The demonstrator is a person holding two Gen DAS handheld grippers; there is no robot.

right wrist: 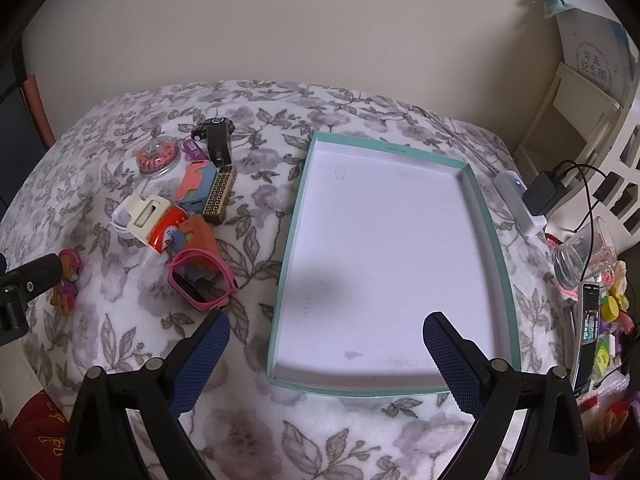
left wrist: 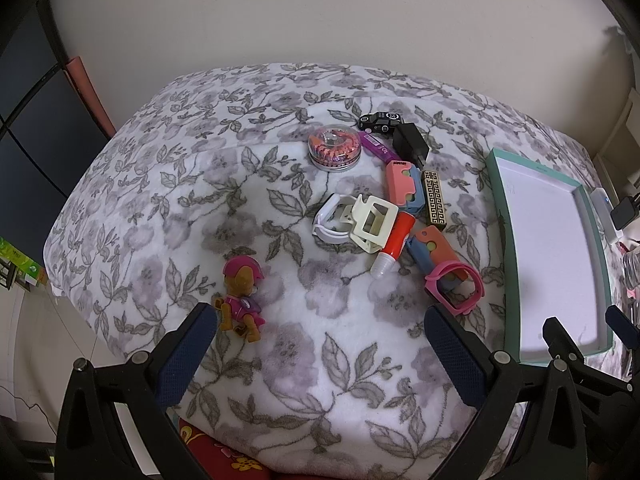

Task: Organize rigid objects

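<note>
— Any room on the bed [left wrist: 168, 184]?
— Its left half lies bare but for a toy pup [left wrist: 241, 300] near the front edge.
— And right?
— The box [right wrist: 502, 256] fills it; a toy pile [right wrist: 188, 200] crowds its left wall, chargers [right wrist: 532, 196] its right.

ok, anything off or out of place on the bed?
Nothing damaged or spilled. The toys are heaped loosely beside the empty teal box; one toy dog lies apart, on its side, near the left gripper.

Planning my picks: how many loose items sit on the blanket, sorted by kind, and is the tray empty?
Toys (pup figure, car): 2
Pink-blue cases: 2
Clips, white: 2
Round tin: 1
Charger: 1
Purple stick: 1
Patterned box: 1
Red tube: 1
Pink watch: 1
Total: 12
Tray: empty.
</note>
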